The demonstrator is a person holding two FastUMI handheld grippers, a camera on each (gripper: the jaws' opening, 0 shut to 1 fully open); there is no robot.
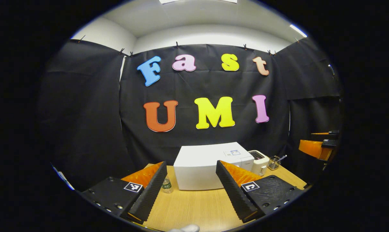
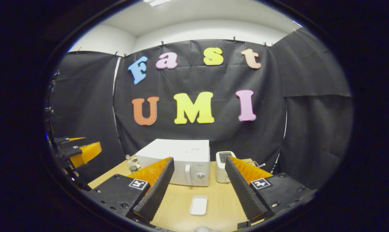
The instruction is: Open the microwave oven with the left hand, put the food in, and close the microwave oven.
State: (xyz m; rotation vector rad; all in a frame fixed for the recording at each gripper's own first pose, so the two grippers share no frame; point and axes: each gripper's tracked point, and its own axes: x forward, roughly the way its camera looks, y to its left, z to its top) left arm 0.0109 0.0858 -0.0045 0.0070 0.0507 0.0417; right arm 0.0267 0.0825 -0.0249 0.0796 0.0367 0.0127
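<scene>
White microwave oven (image 2: 178,161) stands shut at the back of the wooden bench (image 2: 181,199), its long side running across, its label too small to read. Right gripper view shows its door handle and dial facing forward, a toaster (image 2: 223,166) just beside it, and a small white tray (image 2: 198,205) lying lengthwise in front. Left tongs (image 1: 191,190) and right tongs (image 2: 196,190) both gape wide, holding nothing.

One microwave (image 2: 178,161), one toaster (image 2: 223,166), one white tray (image 2: 198,205), one small wire basket (image 1: 274,163) and two bottles (image 2: 131,162) sit on one surface (image 2: 214,206).
</scene>
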